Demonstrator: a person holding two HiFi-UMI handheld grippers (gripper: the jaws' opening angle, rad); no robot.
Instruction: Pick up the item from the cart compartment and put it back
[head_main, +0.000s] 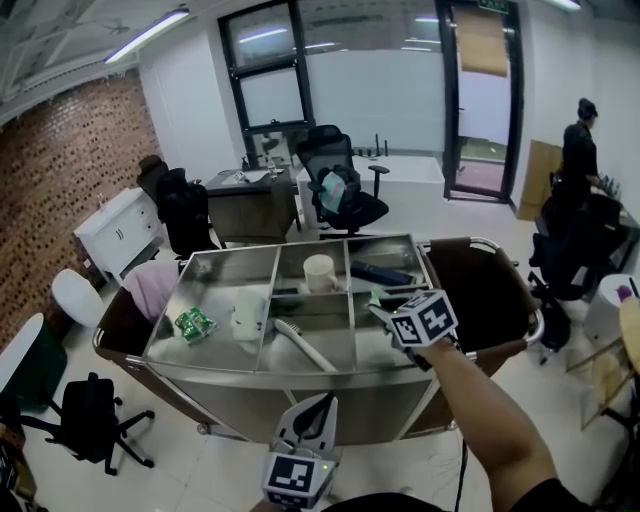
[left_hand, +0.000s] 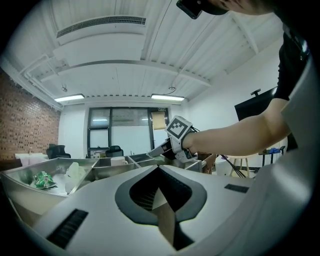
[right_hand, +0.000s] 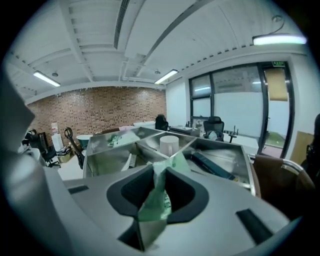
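A steel cart top is split into several compartments. My right gripper hangs over the near right compartment, shut on a thin green packet. In the right gripper view the packet stands pinched between the jaws, above the divider. Low at the cart's front edge, outside the compartments, my left gripper has its jaws together and nothing in them. The left gripper view looks across the cart to the right gripper and the forearm behind it.
A white cup, a dark flat bar, a white brush, a pale lump and another green packet lie in the compartments. Dark bags hang at both cart ends. Office chairs and a person stand beyond.
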